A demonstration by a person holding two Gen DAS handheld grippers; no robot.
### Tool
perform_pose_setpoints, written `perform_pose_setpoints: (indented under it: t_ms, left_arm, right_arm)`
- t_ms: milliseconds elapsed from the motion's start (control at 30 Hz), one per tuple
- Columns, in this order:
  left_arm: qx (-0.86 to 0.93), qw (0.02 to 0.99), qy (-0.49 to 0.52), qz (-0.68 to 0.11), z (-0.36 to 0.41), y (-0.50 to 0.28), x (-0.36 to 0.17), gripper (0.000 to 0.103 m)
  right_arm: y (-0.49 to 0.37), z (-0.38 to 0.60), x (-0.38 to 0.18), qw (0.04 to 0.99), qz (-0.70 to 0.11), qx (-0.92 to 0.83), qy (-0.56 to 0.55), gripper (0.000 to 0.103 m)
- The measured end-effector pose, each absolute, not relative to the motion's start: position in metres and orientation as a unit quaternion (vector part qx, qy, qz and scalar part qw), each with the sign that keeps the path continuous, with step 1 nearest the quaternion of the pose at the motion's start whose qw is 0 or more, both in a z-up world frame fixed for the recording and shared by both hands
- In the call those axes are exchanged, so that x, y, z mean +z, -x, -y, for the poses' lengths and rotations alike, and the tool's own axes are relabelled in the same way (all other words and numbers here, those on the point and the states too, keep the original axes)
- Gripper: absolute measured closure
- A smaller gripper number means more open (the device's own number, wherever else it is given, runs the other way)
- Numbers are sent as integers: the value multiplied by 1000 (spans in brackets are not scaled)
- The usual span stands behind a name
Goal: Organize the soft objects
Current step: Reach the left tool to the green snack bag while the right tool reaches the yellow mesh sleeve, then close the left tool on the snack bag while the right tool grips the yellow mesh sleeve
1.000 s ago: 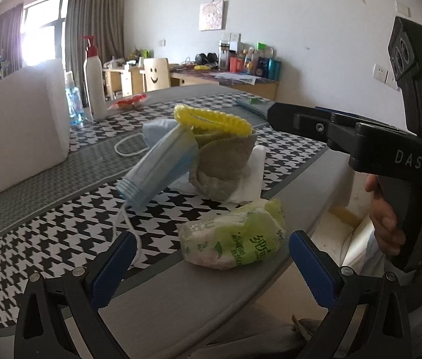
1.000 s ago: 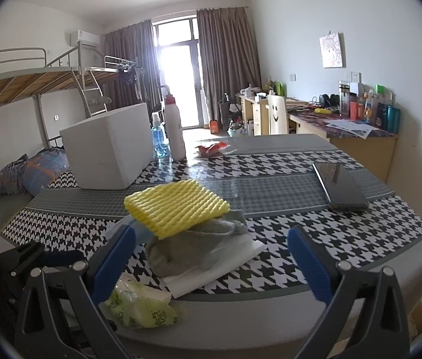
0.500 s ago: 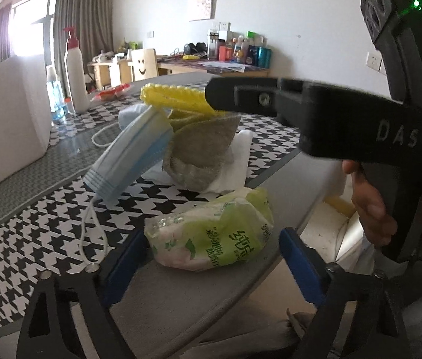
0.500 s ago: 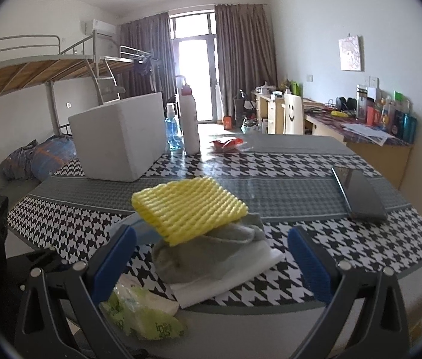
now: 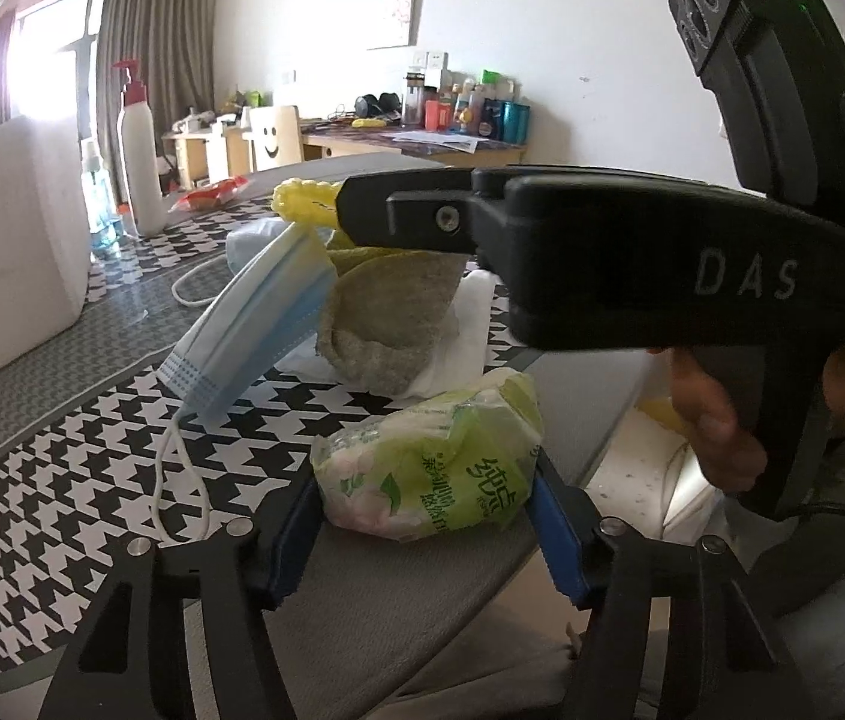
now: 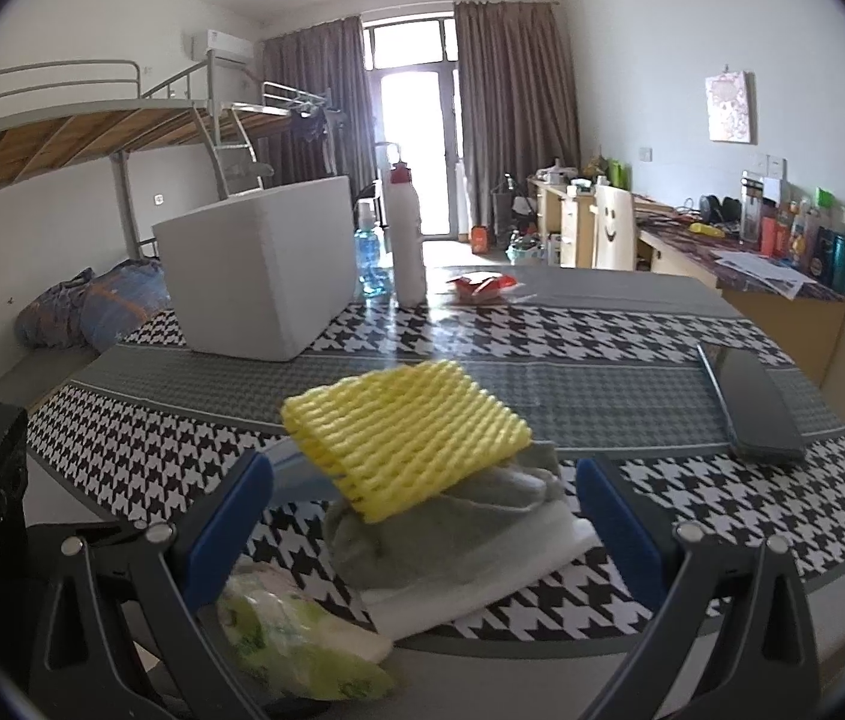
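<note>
A green tissue packet lies near the table's front edge, also low in the right wrist view. My left gripper has it between its blue pads; the jaws are closing and both pads touch the packet's sides. Behind it is a pile: a yellow foam net on a grey cloth on a white folded cloth. A blue face mask leans on the pile's left side. My right gripper stands open just before the pile, nothing between its fingers.
A white foam box, a white pump bottle and a small blue bottle stand at the back. A red wrapper lies beyond. A black phone rests at the right. The table edge is close.
The left jaws have narrowed from wide open onto the tissue packet. The right gripper has slid leftward across the left wrist view, over the pile.
</note>
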State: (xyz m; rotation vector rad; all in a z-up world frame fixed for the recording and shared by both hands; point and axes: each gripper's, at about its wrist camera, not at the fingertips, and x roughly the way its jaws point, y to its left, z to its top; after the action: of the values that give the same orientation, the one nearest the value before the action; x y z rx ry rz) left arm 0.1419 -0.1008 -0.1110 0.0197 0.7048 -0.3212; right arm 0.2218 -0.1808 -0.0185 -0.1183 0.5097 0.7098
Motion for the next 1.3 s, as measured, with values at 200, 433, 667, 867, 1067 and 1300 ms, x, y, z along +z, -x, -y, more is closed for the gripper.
perform_pose_setpoints:
  t_ms: [200, 433, 667, 867, 1067, 1300]
  left_arm:
    - [-167, 924, -4, -343, 97, -138, -109, 42]
    - [-174, 926, 0, -337, 87, -127, -103, 42]
    - [-169, 928, 6, -333, 74, -117, -99, 42]
    - [-160, 933, 10, -322, 62, -105, -91, 42]
    - [-145, 939, 18, -312, 50, -96, -81, 42]
    - [-122, 947, 28, -297, 33, -91, -66, 42]
  right_arm:
    - [-224, 174, -19, 898, -248, 358, 65, 8]
    - [-227, 162, -25, 885, -268, 371, 83, 35]
    - [-229, 160, -28, 881, -285, 367, 87, 69]
    - [-229, 157, -28, 880, -293, 362, 91, 87]
    - [-227, 159, -18, 885, -284, 361, 80, 90]
    - [-226, 160, -1, 892, -266, 358, 70, 90]
